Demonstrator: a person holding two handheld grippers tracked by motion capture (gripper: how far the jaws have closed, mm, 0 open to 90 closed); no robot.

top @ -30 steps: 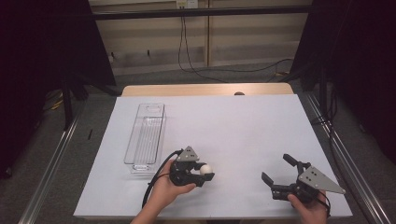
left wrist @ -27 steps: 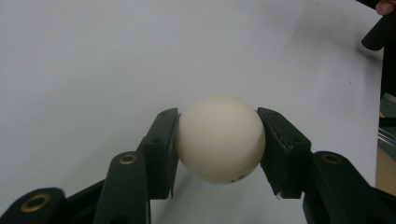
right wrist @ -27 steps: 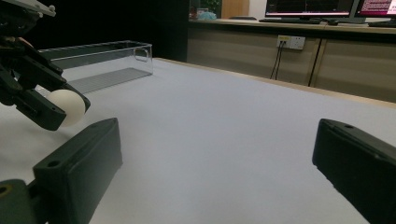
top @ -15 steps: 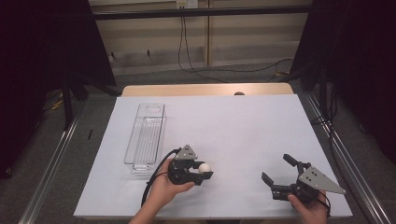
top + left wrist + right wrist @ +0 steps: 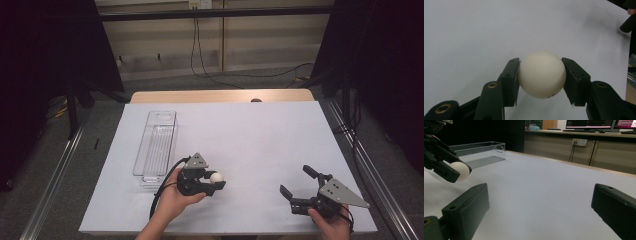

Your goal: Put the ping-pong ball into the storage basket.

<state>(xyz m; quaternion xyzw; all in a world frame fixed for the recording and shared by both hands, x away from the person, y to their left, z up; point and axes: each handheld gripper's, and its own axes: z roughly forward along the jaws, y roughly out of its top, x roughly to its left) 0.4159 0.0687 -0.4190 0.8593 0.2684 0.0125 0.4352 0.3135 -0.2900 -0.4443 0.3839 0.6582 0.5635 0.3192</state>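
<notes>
Two tongs were over the white desk [image 5: 260, 130]. The left tongs [image 5: 216, 181], near the front edge left of the middle, were clamped on a white ball [image 5: 215, 177]; in the left gripper view the two black jaws pressed on either side of the ball [image 5: 541, 74], which was held just clear of the white surface. The right tongs [image 5: 296, 182] sat well apart, toward the front right corner, with their jaws spread wide and nothing between them; in the right gripper view the bare desk [image 5: 544, 195] showed between the two jaws, and the left tongs [image 5: 455, 171] with the ball [image 5: 460, 171] appeared at the far left.

A clear plastic bin [image 5: 156, 145], long and narrow, lay on the desk just behind and to the left of the left tongs, with its open top up and nothing visible inside. The black cable [image 5: 162, 187] of the left tongs curled down beside the bin's near end. Nothing lay on the desk between the ball and the bin, and the broad middle of the desk held no other object. Beyond the far edge a strip of bare wooden tabletop [image 5: 220, 96] showed, and cables [image 5: 200, 55] hung down the wall behind.
</notes>
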